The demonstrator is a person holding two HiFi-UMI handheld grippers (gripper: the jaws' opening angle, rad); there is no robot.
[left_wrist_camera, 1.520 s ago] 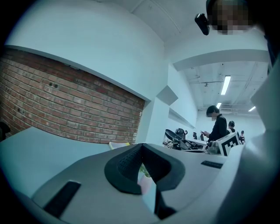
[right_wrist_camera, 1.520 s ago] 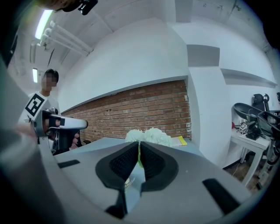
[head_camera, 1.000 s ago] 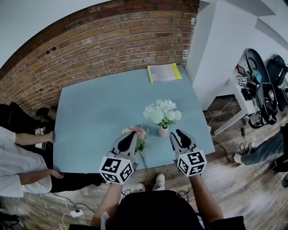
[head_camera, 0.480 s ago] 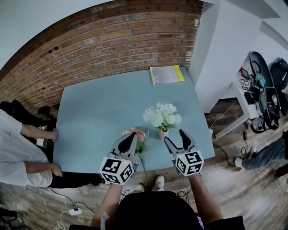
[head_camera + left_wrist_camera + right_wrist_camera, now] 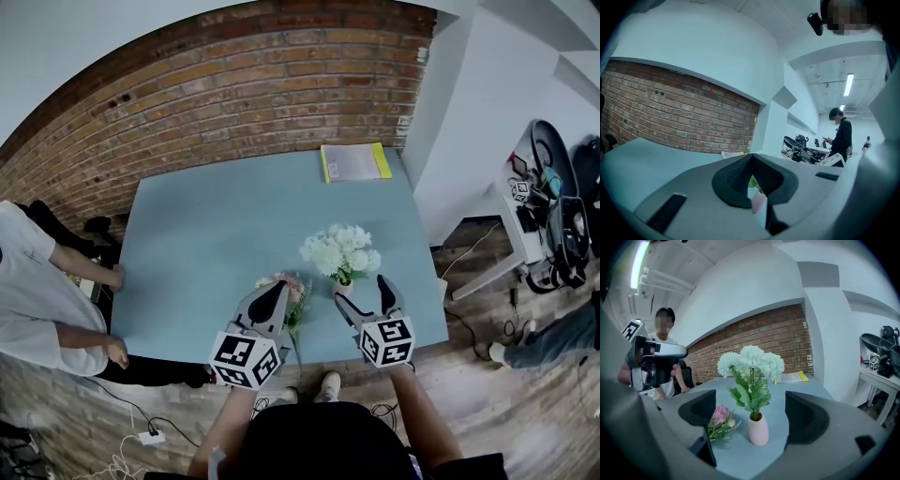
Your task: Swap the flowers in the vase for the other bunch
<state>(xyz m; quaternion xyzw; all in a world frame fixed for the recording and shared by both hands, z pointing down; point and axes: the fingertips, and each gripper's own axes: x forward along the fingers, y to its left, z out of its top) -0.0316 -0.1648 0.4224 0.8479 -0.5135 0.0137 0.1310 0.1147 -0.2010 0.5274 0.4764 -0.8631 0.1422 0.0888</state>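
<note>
White flowers stand in a small pink vase near the front of the blue table. A pink bunch lies flat to the vase's left, and shows in the right gripper view as the pink bunch. My right gripper hovers just in front of the vase. Its jaws are opening wide, and the pads touch nothing. The right gripper frames the white flowers. My left gripper is shut and empty above the pink bunch. Below the shut tips of the left gripper I glimpse the vase.
A yellow-and-white booklet lies at the table's far right corner. A person in white sits at the left edge, hands by the table. A brick wall backs the table. A white desk with gear stands to the right.
The right gripper's jaws have spread from nearly shut to wide and it has sunk toward the vase. The left gripper stays put. The seated person has shifted.
</note>
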